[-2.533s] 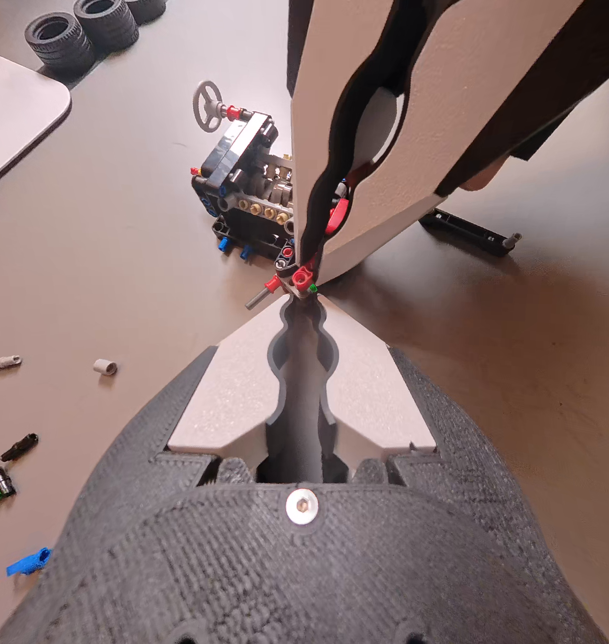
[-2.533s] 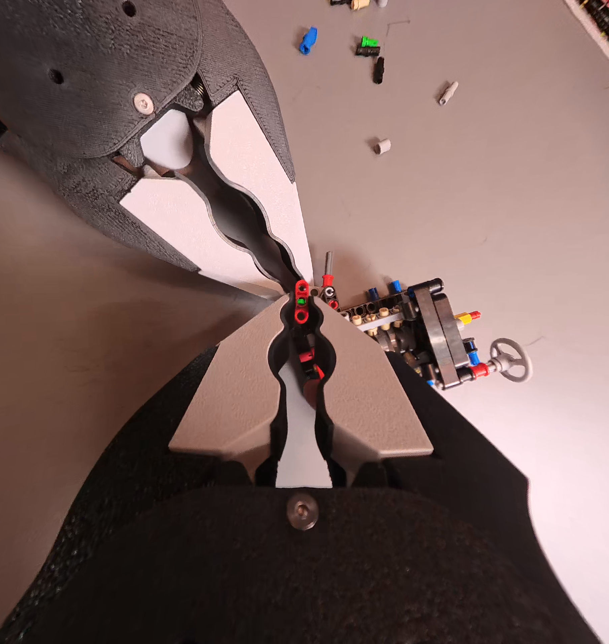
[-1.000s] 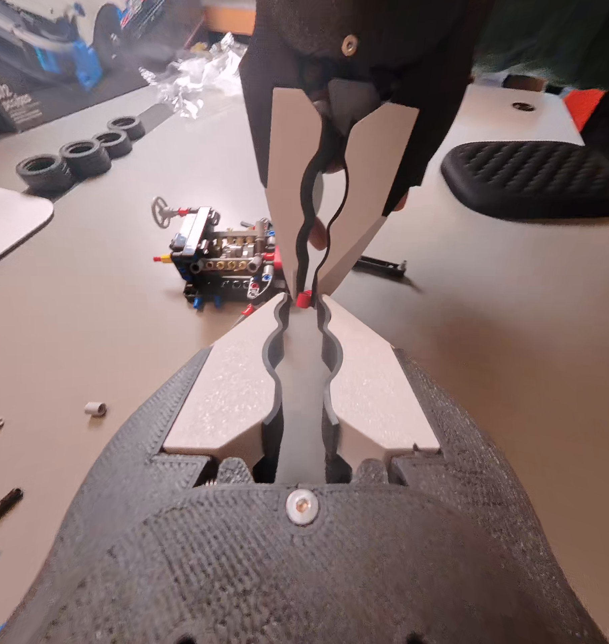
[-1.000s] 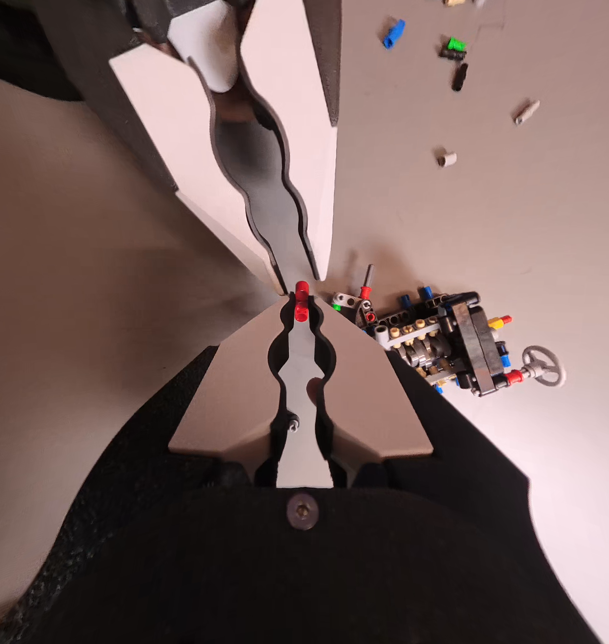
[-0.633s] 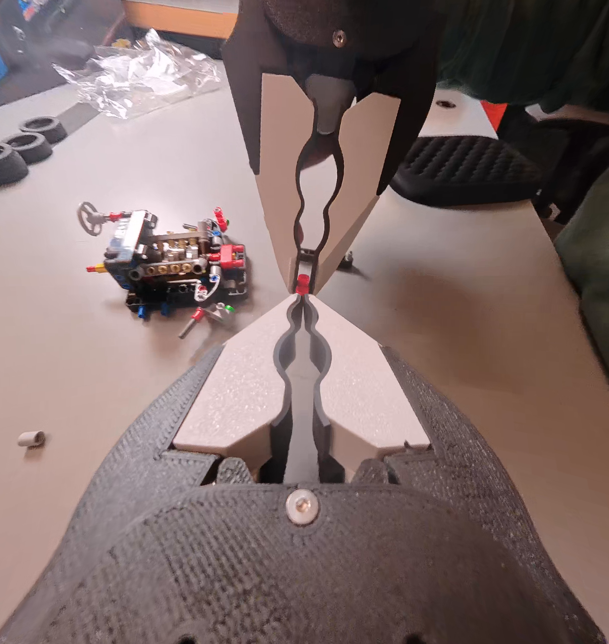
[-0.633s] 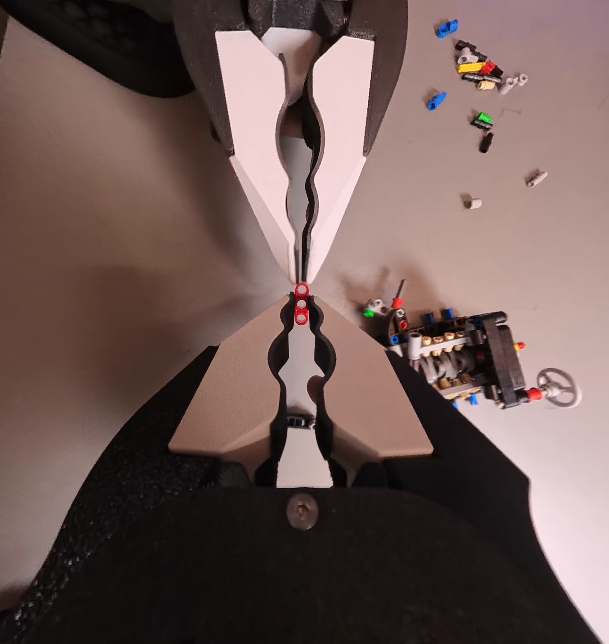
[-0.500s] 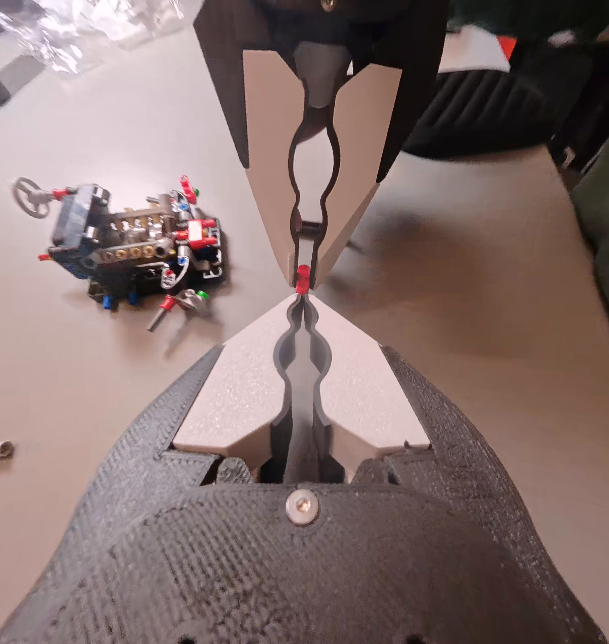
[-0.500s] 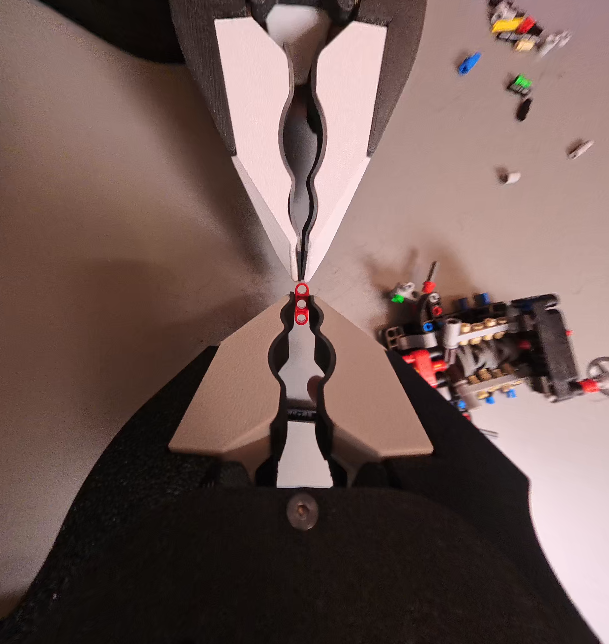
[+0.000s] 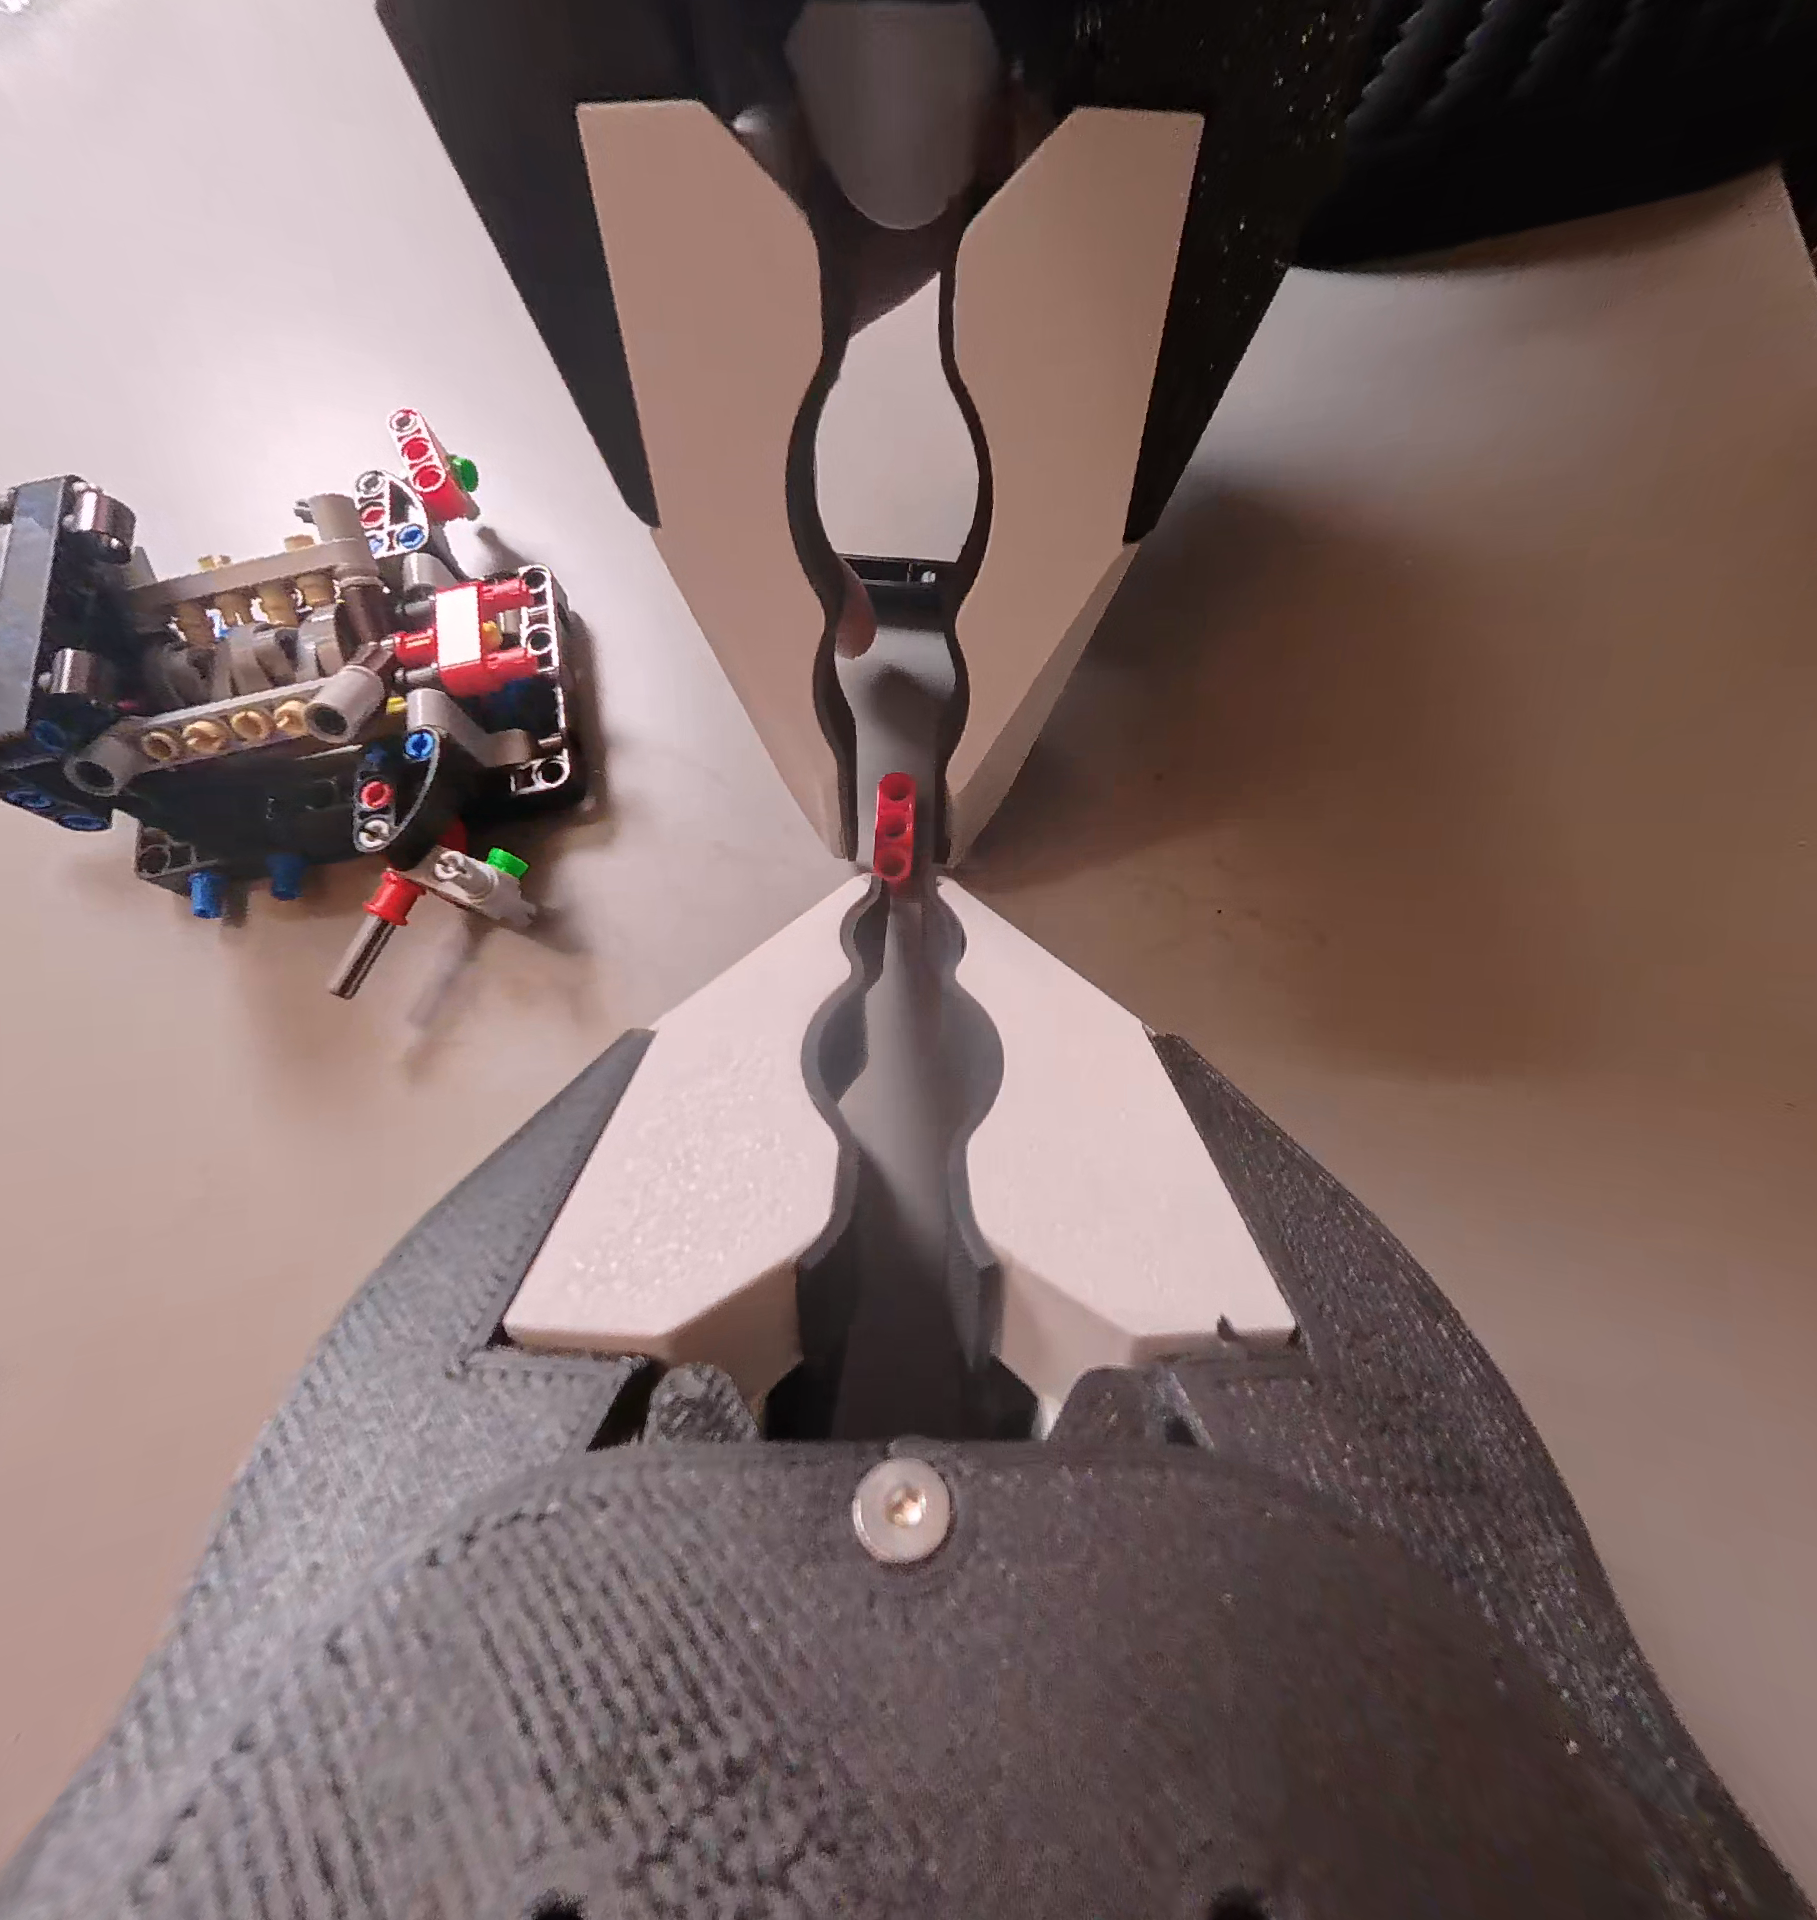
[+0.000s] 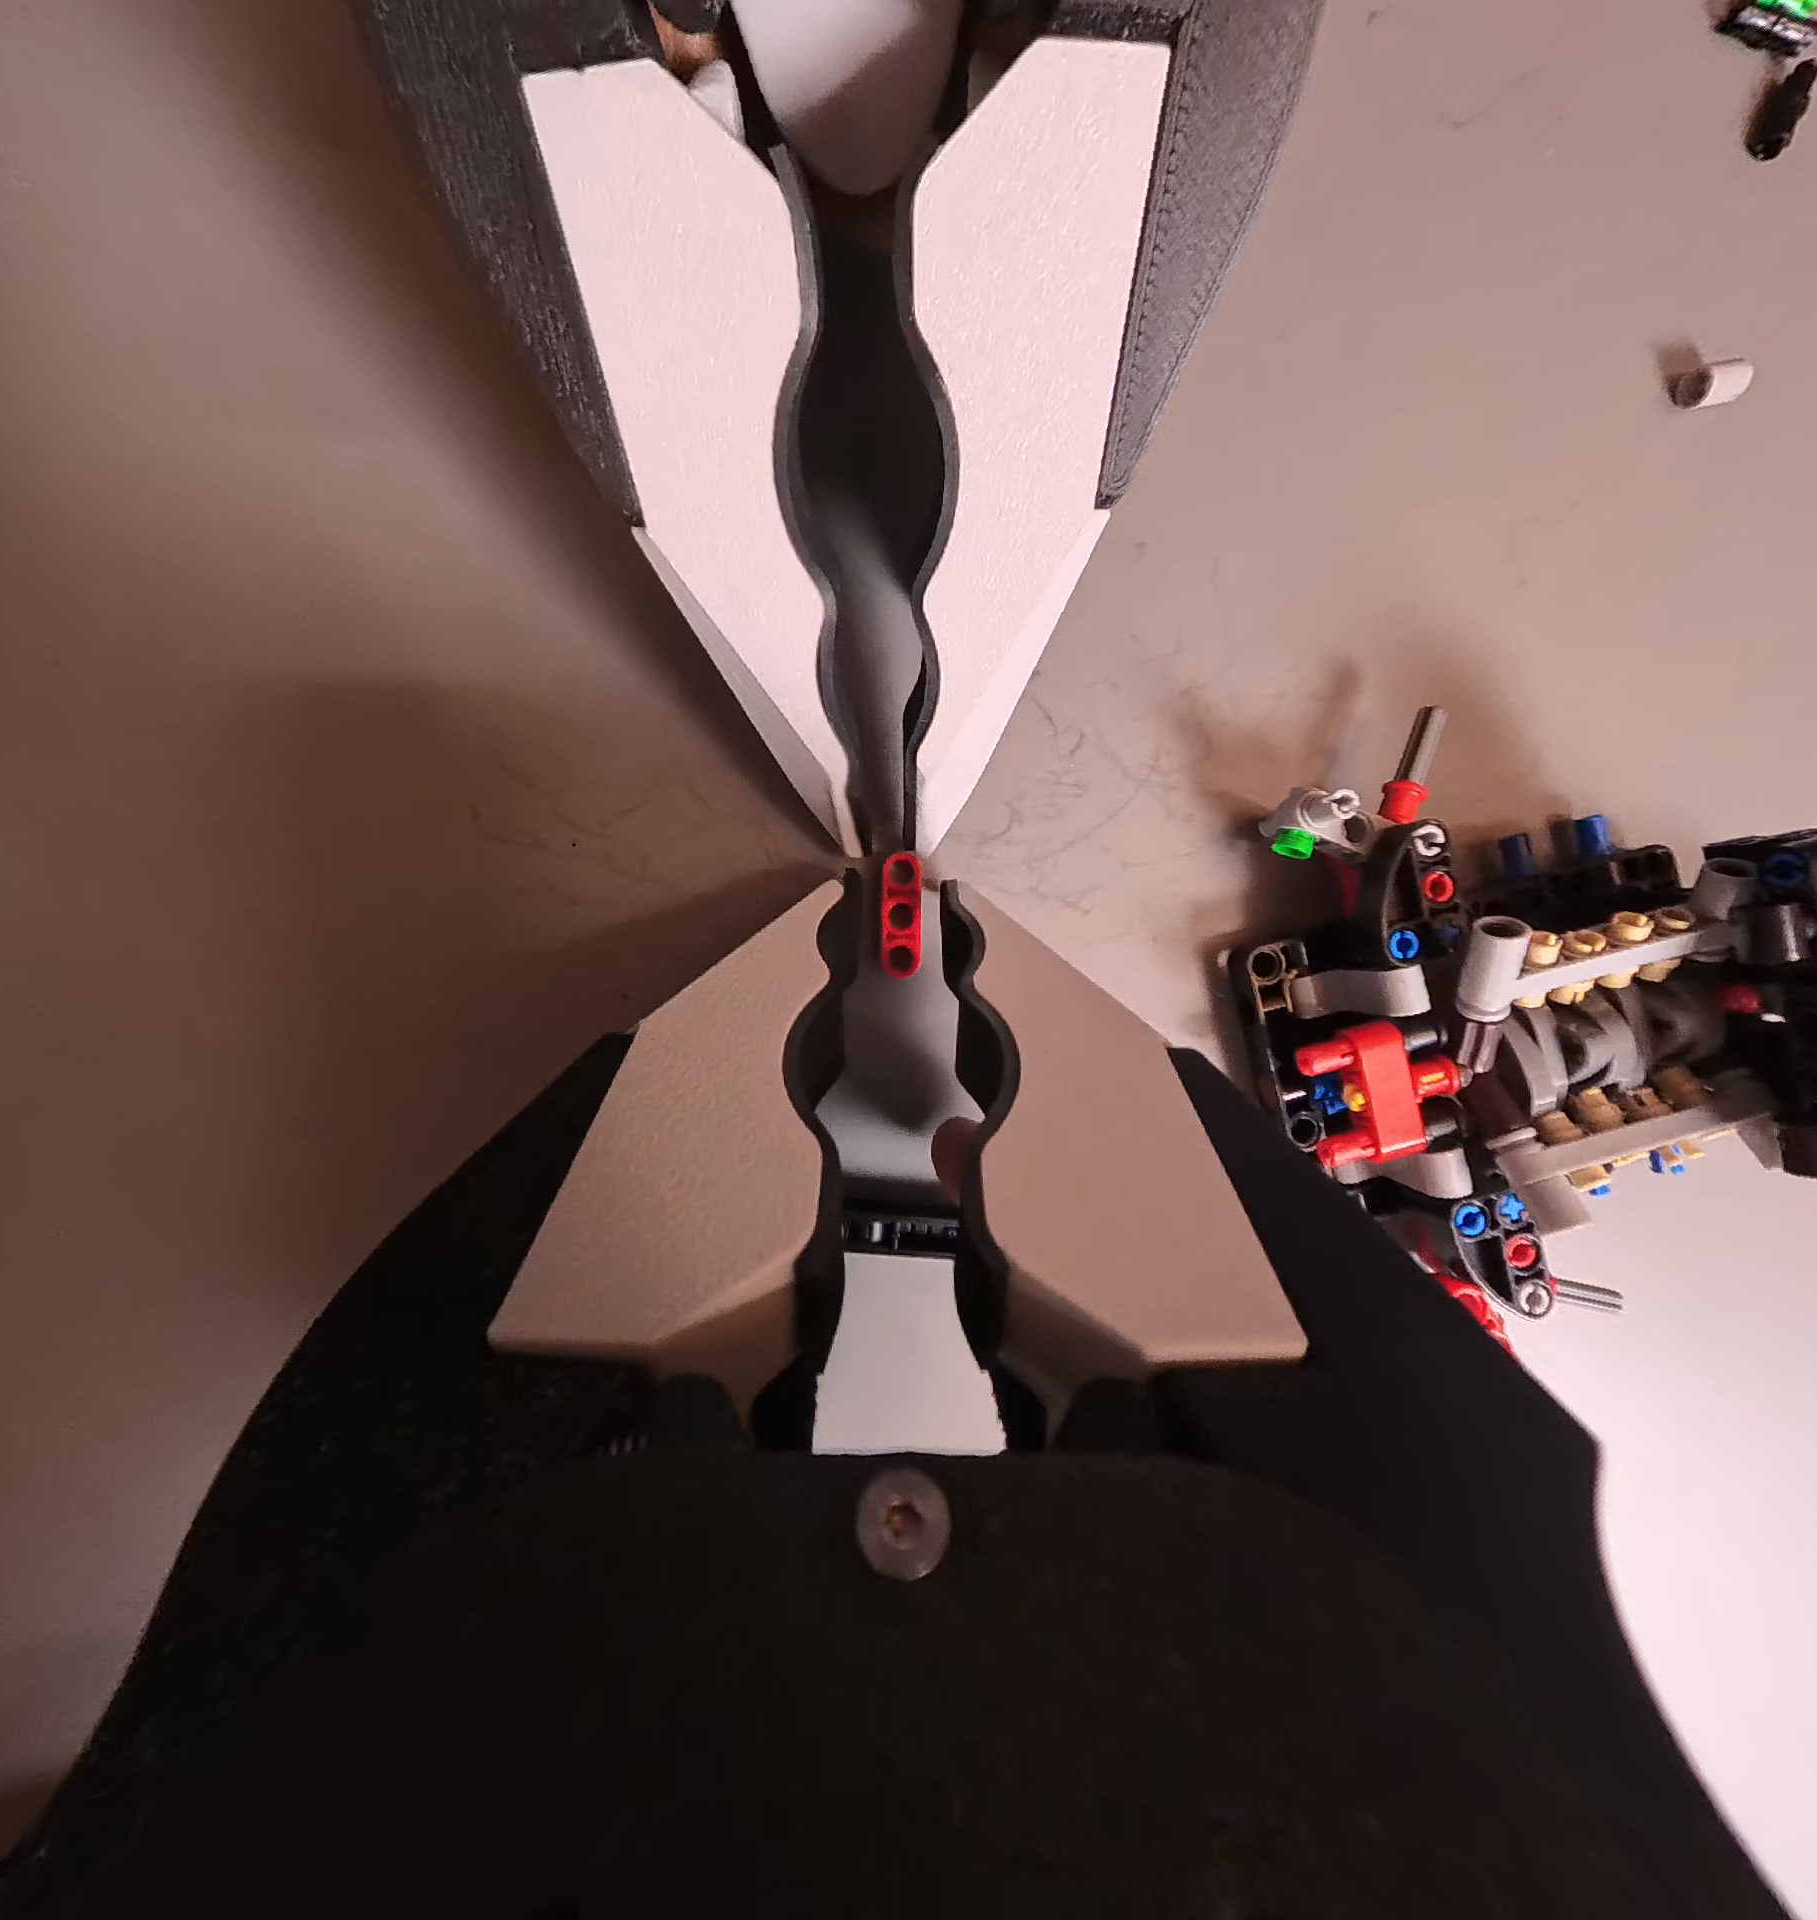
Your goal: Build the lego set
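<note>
A small red three-hole beam (image 9: 896, 826) hangs between the two grippers, which meet tip to tip above the table. My left gripper (image 9: 899, 891) is shut on the beam's near end. It enters from the top of the right wrist view (image 10: 886, 844). My right gripper (image 10: 896, 888) has its jaws slightly apart, with a thin gap on each side of the beam (image 10: 901, 914). It enters from the top of the left wrist view (image 9: 896, 847). The part-built lego assembly (image 9: 260, 707) lies on the brown table, also seen in the right wrist view (image 10: 1558, 1039).
A grey axle with a red bush (image 9: 369, 940) and a green-tipped grey piece (image 9: 483, 878) lie by the assembly. A grey sleeve (image 10: 1707, 382) and a black pin (image 10: 1782, 109) lie farther off. A black beam (image 9: 899, 571) lies on the table behind the right gripper. My left and right fingertips are right by each other.
The right gripper's jaws have parted slightly around the red beam, while the left stays shut on its end. Both grippers have dropped nearer the table, and the assembly looks closer.
</note>
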Available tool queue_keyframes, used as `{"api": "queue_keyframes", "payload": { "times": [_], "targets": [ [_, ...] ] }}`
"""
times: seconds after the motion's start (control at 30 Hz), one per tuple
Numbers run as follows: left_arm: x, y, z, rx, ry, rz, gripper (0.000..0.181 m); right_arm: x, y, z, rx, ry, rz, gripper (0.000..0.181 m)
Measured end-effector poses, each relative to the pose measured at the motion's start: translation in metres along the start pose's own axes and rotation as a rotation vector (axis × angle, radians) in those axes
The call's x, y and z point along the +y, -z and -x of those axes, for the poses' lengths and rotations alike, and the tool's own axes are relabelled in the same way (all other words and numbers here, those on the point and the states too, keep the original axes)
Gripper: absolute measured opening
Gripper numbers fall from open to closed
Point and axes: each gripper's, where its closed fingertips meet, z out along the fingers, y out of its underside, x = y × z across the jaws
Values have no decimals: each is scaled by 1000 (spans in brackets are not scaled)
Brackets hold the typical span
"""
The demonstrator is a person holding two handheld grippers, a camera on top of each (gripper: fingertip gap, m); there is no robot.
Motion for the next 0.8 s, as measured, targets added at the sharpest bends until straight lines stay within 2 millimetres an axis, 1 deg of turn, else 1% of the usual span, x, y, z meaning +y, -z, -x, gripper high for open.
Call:
{"api": "queue_keyframes", "payload": {
  "times": [0.03, 0.27, 0.3, 0.47, 0.8],
  "targets": [
    [0, 0, 0, 3, 2, -1, 5, 0, 0, 0, -1, -1, 0, 13],
    [7, 6, 8, -32, 10, 20, 6, -1, -4, 1, -10, -7, 12, 10],
    [8, 7, 11, -43, 15, 25, 6, 0, -4, 0, -8, -7, 15, 6],
    [12, 12, 23, -72, 73, 22, 7, 0, -3, 0, -27, -20, 16, 6],
    [13, 13, 25, -78, 86, 17, 8, 0, -1, 0, -10, -10, 19, 11]
  ]
}}
